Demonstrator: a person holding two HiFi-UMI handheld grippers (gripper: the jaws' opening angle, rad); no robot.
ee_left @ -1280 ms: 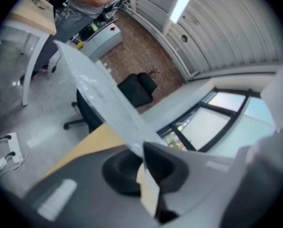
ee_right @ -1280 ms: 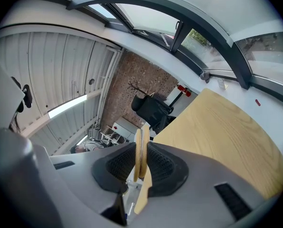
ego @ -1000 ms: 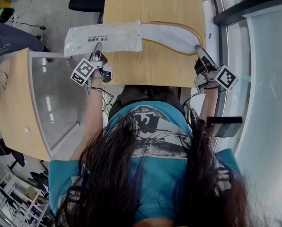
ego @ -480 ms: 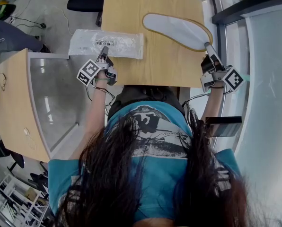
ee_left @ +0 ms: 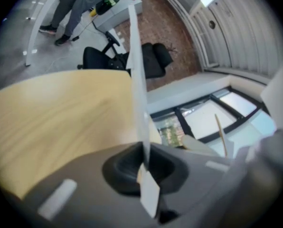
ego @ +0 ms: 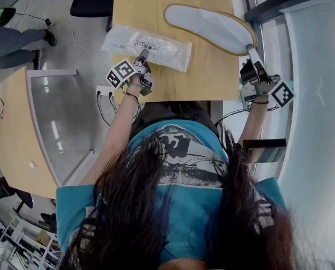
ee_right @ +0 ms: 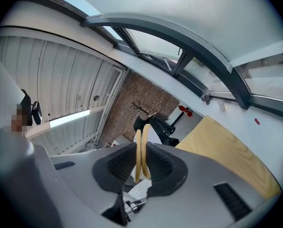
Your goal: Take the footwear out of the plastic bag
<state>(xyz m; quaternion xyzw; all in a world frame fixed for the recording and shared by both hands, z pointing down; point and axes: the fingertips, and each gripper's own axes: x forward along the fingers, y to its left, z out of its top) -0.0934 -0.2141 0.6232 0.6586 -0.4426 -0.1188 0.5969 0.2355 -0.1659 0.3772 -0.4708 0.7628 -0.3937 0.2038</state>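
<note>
Clamping the slippers [ego: 209, 27] endwise, your right tongs [ego: 249, 50] sit right of the plastic bag [ego: 156, 45]; left tongs [ego: 144, 54] pinch its edge.

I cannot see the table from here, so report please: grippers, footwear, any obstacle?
Left gripper shut on plastic bag edge. Right gripper shut on slippers, out of the bag. Nothing blocking.

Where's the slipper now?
Head view: the white flat slipper is at the wooden table's right, outside the clear plastic bag, held by the right claw.
</note>
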